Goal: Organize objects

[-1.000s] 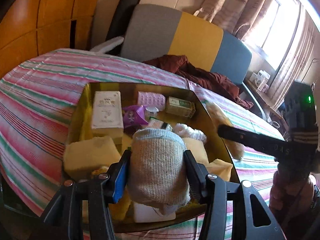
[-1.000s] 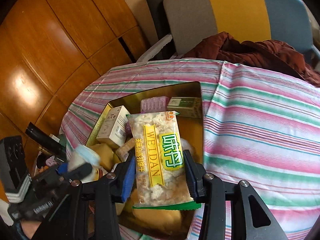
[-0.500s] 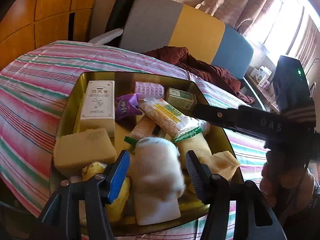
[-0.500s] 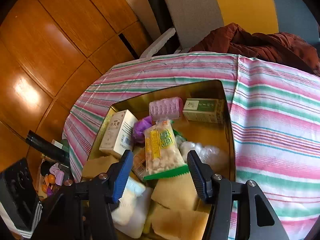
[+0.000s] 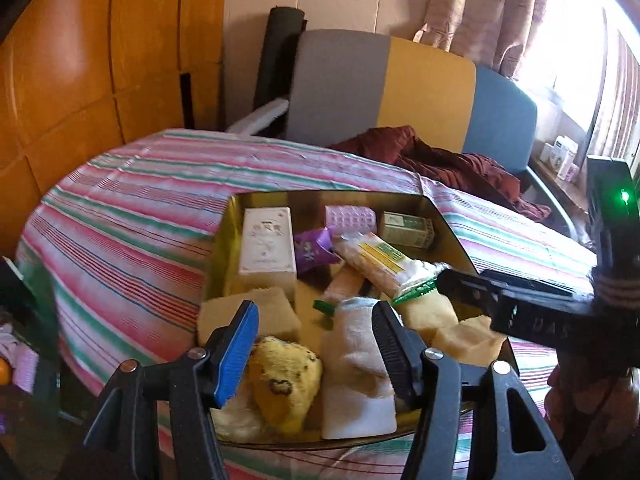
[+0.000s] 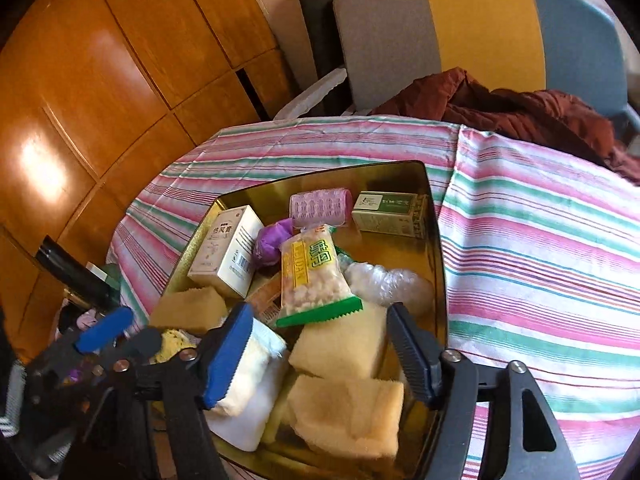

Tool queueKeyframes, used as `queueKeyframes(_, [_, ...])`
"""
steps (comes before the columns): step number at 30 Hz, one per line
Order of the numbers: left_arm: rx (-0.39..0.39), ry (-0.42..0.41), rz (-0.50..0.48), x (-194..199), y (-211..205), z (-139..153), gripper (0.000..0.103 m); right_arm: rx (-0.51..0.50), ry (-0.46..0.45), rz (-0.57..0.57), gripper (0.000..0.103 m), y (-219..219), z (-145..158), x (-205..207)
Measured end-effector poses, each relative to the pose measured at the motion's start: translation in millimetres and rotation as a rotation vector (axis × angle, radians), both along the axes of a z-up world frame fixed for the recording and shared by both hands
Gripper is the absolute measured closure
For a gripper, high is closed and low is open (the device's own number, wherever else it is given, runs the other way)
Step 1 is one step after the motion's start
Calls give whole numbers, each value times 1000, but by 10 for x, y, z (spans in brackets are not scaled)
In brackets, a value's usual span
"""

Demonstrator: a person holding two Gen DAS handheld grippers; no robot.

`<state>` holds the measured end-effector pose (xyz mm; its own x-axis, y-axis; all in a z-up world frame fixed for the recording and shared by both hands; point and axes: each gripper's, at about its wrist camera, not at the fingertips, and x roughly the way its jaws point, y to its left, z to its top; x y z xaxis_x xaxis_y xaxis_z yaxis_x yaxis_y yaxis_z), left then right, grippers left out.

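Left wrist view: left gripper, jaws just opening, part-spread, gripping nothing; white rolled cloth lies loose between them in gold tray on striped table.
Right wrist view: right gripper, jaws just opening, empty; green-edged snack packet lies in the tray.

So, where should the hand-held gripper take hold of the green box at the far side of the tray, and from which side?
Probably from above, pads closing across the two long faces at mid-length. The green box lies flat on its long side near the far right corner of the gold tray. The pink roller lies near its left end, so gripping end to end looks cramped.
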<state>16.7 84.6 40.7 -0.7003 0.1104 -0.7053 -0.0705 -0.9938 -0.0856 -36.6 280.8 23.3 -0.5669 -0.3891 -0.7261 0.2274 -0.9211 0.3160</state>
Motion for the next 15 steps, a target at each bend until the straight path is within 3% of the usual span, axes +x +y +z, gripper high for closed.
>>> queueKeyframes(15, [-66, 88, 102, 267, 69, 229, 34, 114, 131, -47, 24, 16, 84, 565])
